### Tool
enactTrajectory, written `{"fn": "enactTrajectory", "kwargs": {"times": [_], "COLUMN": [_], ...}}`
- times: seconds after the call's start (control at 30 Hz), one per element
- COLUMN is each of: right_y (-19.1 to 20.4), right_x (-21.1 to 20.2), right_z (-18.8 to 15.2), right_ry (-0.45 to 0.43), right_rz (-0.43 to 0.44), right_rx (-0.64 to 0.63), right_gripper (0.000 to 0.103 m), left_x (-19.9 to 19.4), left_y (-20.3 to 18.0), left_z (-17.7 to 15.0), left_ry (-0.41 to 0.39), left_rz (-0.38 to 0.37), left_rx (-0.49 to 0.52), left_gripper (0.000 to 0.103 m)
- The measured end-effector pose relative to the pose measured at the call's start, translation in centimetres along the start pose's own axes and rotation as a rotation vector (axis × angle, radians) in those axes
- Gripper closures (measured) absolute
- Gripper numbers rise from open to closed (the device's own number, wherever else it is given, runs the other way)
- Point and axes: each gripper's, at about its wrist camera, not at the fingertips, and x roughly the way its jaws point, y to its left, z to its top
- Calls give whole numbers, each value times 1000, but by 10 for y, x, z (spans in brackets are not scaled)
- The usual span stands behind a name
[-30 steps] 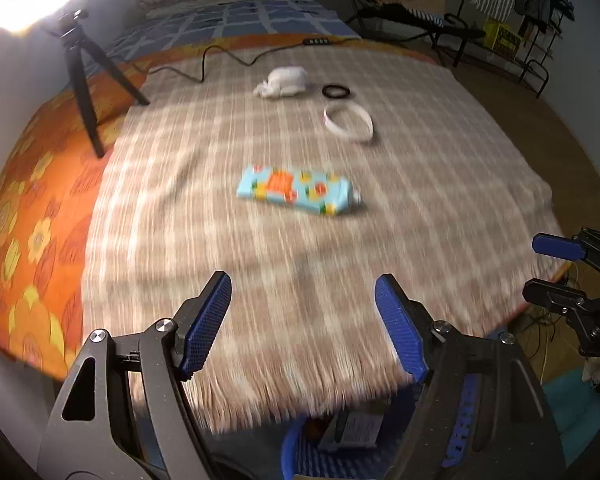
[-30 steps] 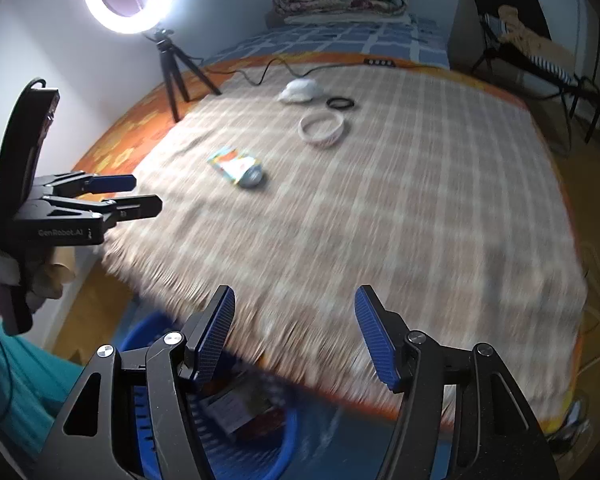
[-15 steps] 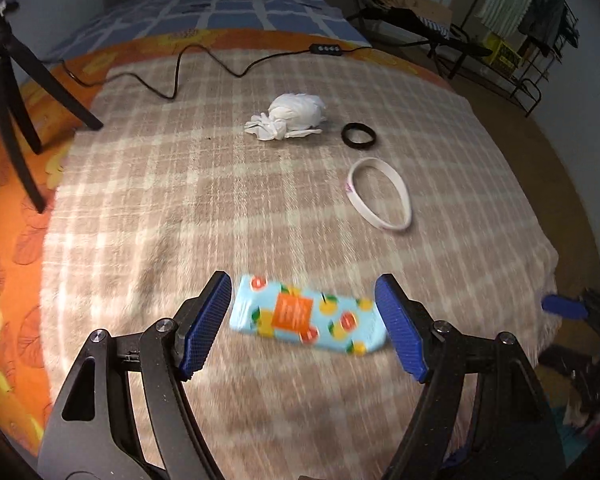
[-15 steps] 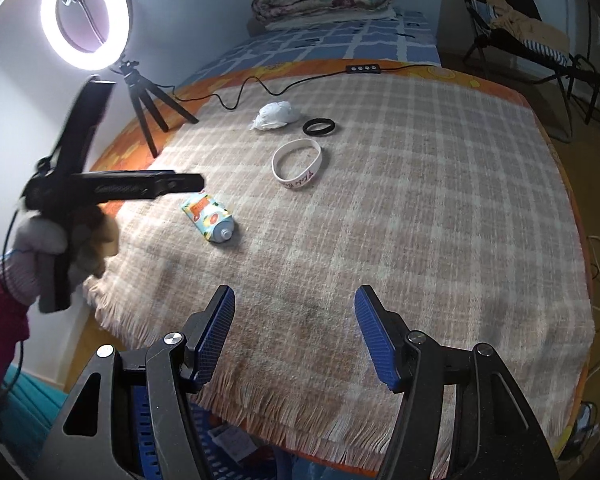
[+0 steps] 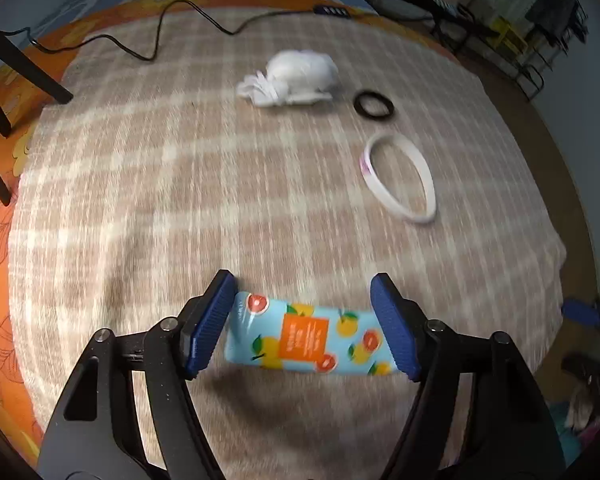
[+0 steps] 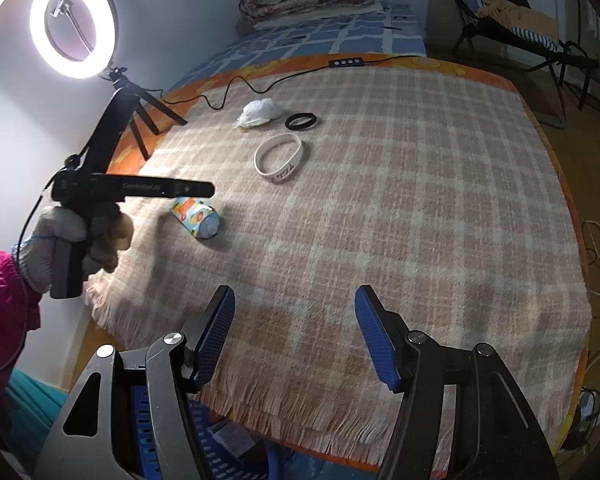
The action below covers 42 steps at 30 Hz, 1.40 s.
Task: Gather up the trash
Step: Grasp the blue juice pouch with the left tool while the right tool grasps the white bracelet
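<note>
**Left gripper straddles the fruit-print tube on the checked blanket**

We see a beige checked blanket (image 6: 400, 200) spread over the bed, with an orange flowered sheet (image 5: 4, 280) showing along its edge. A lit ring light (image 6: 74, 24) stands on its tripod at the far left corner. Below the fringed near edge a blue basket (image 6: 148, 432) peeks out.

Our left gripper (image 5: 304, 320) has just been closing, and the blue fruit-print tube (image 5: 306, 338) lies crosswise between its pads; whether they touch it we cannot tell. Our right gripper (image 6: 294, 334) hangs over the near edge, jaws apart and empty.

Farther off lie a crumpled white tissue (image 5: 296, 78), a white wristband (image 5: 400, 178) and a small black ring (image 5: 374, 105).
</note>
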Motion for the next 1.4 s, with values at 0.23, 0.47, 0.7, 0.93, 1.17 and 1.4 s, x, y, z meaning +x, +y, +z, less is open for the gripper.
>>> {"fn": "enactTrajectory", "kwargs": {"times": [0.23, 0.47, 0.7, 0.93, 1.17, 1.4], "right_y": [7, 6, 5, 5, 8, 33], "right_x": [-3, 1, 19, 56, 102, 144], "right_z": [-4, -1, 22, 59, 88, 111], "right_ry": [-8, -8, 5, 4, 20, 49], "right_rz": [-3, -2, 10, -12, 2, -82], "right_rx": [-20, -22, -15, -33, 6, -71], "right_gripper": [41, 41, 41, 41, 41, 41], "left_x": [-15, -22, -10, -7, -15, -24], "left_y": [-7, -57, -79, -65, -16, 20], "left_z": [-43, -84, -70, -57, -47, -49], "left_ry": [41, 35, 0, -38, -66, -93], "left_rz": [-12, 104, 173, 196, 219, 217], "left_rx": [44, 267, 368, 338, 193, 97], "left_gripper": [37, 37, 37, 63, 66, 66]}}
